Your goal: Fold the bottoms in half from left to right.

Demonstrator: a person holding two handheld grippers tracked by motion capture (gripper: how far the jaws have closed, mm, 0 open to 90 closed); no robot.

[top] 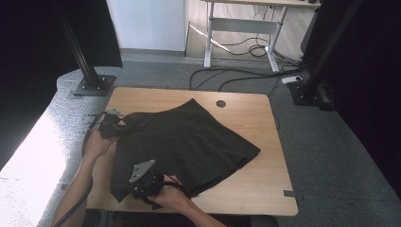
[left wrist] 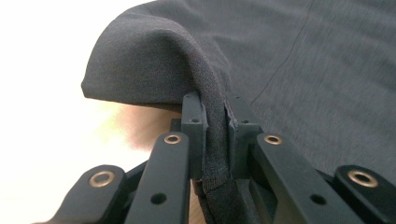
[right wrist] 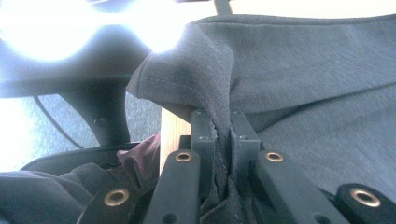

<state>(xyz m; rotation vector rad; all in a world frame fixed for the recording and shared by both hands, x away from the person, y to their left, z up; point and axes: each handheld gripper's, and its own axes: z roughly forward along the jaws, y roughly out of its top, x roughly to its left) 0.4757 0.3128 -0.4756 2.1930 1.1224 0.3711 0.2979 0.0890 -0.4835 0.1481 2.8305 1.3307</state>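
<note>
While both pairs of jaws stand pinched together on cloth, the left gripper [top: 112,124] clamps a thick seamed edge of the dark garment [top: 189,142] at its far-left corner, and the right gripper [top: 144,182] nips a stitched hem at the near-left corner. In the left gripper view the fabric [left wrist: 299,60] arches up from the pads in a soft fold; in the right gripper view it bunches [right wrist: 280,74] the same way. It looks like a light, limp, matte weave, charcoal, finely grained, with a thin seam line running across it. I judge it will sag and drape rather than hold shape, so seamed edges and corners give the surest hold. Most of it lies spread across the pale wooden table [top: 265,184], fanning toward the right.
</note>
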